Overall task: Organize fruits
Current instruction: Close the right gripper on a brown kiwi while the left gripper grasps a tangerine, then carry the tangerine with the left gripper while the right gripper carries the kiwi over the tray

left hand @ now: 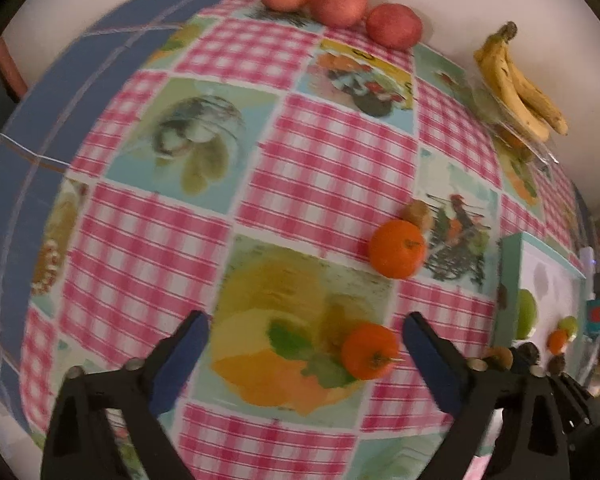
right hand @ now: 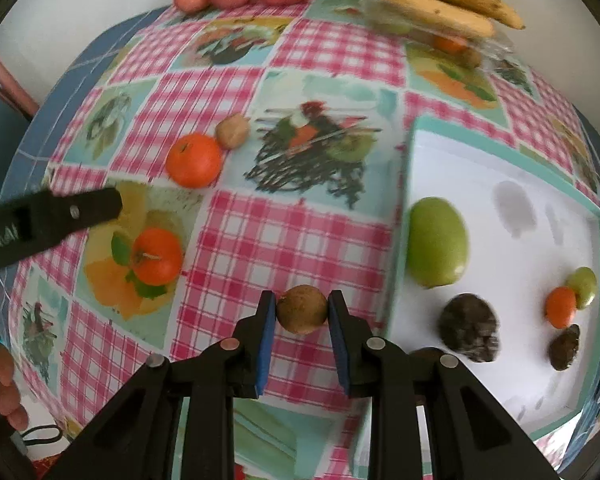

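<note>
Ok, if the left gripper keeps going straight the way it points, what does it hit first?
Probably the tangerine between the open left gripper fingers, nearer the right one; otherwise the tablecloth. Depth is unclear.

Home dining table: checked tablecloth [left hand: 320, 168] (fruit prints).

Right claw [right hand: 302, 312]: black arms, blue pads, silver screws. Left claw [left hand: 306, 338]: same build, white lettering on arm.
</note>
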A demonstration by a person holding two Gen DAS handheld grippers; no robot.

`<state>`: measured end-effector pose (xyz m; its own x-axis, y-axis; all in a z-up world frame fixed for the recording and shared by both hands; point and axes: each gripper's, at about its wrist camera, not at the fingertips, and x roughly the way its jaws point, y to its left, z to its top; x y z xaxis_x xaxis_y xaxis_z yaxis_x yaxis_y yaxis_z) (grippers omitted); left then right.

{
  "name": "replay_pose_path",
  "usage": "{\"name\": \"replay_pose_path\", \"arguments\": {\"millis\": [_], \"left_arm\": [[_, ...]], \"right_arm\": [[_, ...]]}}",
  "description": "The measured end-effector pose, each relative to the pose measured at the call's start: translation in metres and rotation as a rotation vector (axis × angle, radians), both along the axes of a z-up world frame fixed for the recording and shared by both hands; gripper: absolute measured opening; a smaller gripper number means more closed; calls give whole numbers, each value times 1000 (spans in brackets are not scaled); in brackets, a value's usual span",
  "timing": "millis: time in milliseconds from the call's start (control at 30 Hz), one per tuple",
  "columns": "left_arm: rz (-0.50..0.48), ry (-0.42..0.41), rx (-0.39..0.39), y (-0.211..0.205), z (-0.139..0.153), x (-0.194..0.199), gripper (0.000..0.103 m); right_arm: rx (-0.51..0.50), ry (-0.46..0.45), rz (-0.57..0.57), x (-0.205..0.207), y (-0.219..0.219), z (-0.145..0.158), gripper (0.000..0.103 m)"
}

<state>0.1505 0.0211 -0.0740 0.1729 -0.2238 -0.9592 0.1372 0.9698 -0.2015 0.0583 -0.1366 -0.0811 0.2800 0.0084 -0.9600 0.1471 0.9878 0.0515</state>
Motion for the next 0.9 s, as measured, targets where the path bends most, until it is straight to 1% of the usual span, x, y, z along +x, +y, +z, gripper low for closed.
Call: {"name": "replay_pose_path", "arguments": {"millis": [67,133,200,233,267,333,367,500,667,900], "left_arm": [[-10,35,-36,-6,-5,-1,88],[-28,52,-53,-12,-7,-3,82],[-51,61,-60,-20,-9,-6,80],[-64,66,-66,-24,-9,-7,73],[-78,74,-74,-28,-11,-8,69],[-86,82,-68,-32,-12,-10,58],[-87,85,-59,-34,-13,-10,56],[-81,94,-47,-37,-17,-10,39],[-72,69,-54,-30,-13,-13,38],[-92,25,-98,-33,10,-12,38]], "right_arm": [[6,-19,-7,-1,-13,7,28],[8,-31,-9,2,-17,17,28],[8,-45,-15,-2,-22,20,28],[9,-51,-19,-7,-30,24,28],[8,-60,-26,-8,-34,27,28],[10,-70,-37,-11,-34,27,28],[13,-72,-42,-13,-37,29,28],[23,-76,-53,-17,-43,31,28],[30,-89,-56,-17,-44,34,27],[36,-107,-60,-18,-44,41,27]]}}
